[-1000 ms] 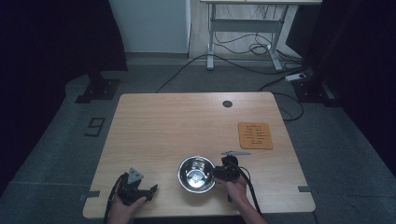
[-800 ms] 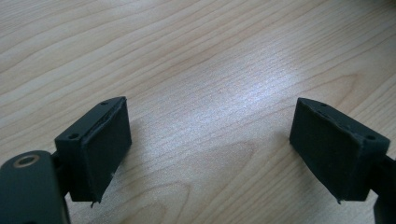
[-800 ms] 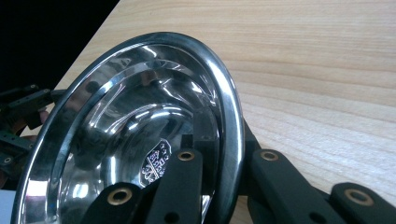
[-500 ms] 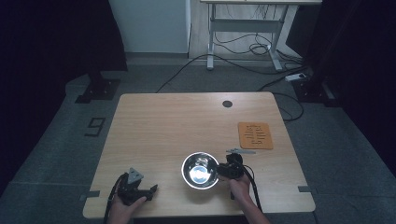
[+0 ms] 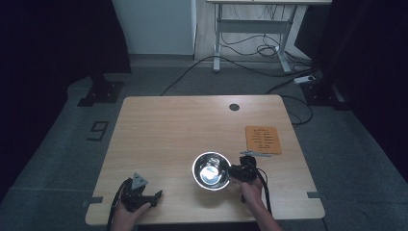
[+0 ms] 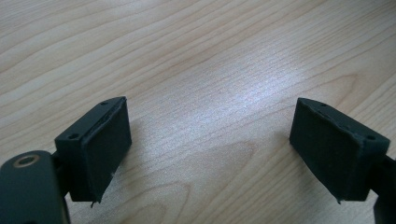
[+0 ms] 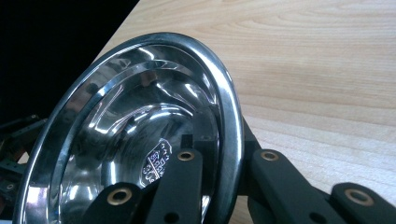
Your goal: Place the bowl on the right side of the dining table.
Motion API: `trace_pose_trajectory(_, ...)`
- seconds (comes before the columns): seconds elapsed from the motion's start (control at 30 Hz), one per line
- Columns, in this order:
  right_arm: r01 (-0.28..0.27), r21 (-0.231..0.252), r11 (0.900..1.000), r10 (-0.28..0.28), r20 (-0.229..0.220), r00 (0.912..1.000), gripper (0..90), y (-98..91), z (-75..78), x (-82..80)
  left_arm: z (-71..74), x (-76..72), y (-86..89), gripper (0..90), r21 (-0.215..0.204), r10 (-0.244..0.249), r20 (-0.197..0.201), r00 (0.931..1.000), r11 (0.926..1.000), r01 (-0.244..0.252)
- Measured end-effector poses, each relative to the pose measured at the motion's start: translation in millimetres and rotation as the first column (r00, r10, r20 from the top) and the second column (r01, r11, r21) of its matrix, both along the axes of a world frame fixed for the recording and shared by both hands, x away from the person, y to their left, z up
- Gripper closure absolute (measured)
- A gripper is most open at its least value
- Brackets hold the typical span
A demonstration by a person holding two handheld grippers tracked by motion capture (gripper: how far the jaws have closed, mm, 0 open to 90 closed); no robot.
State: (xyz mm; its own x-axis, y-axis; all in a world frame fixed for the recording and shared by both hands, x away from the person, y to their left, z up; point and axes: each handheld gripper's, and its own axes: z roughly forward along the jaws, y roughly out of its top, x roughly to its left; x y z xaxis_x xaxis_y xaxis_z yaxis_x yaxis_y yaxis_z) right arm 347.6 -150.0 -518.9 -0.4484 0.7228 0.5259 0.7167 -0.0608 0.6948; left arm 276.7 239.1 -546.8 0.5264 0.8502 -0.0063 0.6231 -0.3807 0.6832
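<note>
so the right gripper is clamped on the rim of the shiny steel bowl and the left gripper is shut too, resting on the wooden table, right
Not quite: the left gripper is open, its jaws standing wide apart over bare wooden table, as the left gripper view shows. The rest holds: the right gripper is clamped on the rim of the shiny round steel bowl.

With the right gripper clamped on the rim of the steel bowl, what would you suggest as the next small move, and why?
Probably a small lift, then carrying the bowl on toward the middle of the table. The right gripper has the rim pinched, one jaw inside and one outside, so the grip looks set. The left gripper rests open on bare wood, apart from the bowl, so it need not move.
</note>
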Motion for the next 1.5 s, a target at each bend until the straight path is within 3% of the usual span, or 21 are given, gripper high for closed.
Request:
trace_pose_trajectory(0.53,0.081,0.050,0.9955,-0.082,0.030,0.9962,85.6,-25.2,13.2,3.9,0.0,0.0,0.0,12.3,0.000,0.000,0.000,1.0000,1.0000,0.000)
trace_pose_trajectory(0.97,0.105,0.046,0.9934,-0.107,0.033,0.9938,85.5,-30.5,13.0,5.4,0.0,0.0,0.0,12.3,0.000,0.000,0.000,1.0000,1.0000,0.000)
trace_pose_trajectory(1.5,0.143,0.073,0.9870,-0.147,0.054,0.9876,85.4,-44.3,20.3,6.6,0.0,0.0,0.0,12.3,0.000,0.000,0.000,1.0000,1.0000,0.000)
